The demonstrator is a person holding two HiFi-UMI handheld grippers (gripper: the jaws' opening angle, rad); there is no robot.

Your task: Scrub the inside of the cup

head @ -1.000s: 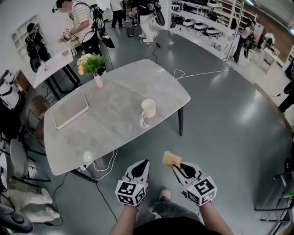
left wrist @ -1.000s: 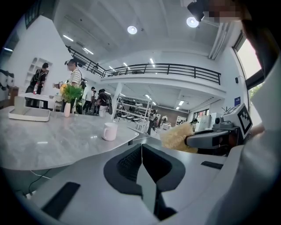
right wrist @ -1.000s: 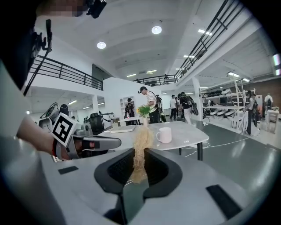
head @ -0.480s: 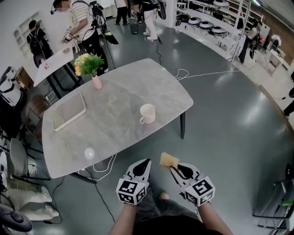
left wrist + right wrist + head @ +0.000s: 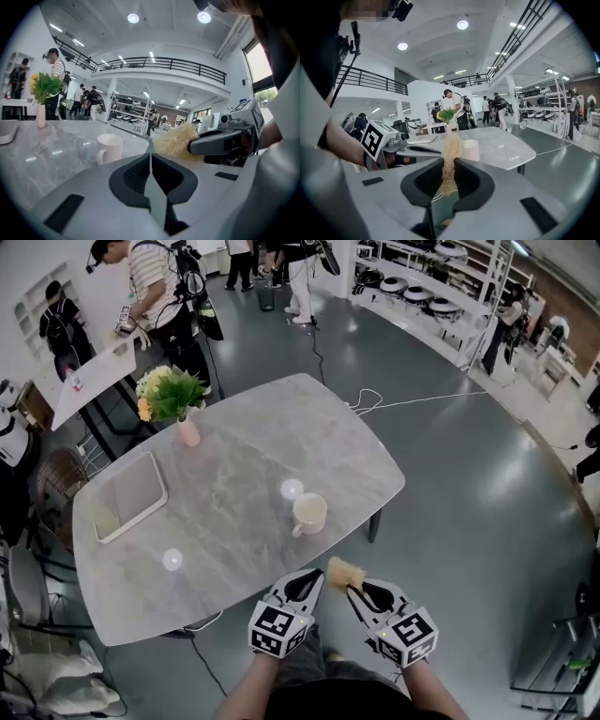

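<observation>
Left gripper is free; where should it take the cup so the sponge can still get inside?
Take the cup by its handle, coming in from the near left. It stands upright with the handle toward the left gripper, so this should leave the open mouth clear for the sponge.

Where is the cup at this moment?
In the head view the cup stands on the table, right of centre by its near edge, just beyond the left gripper.

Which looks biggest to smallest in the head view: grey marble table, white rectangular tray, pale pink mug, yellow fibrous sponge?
Grey marble table
White rectangular tray
Pale pink mug and yellow fibrous sponge: alike, sponge nearer camera, unranked
</observation>
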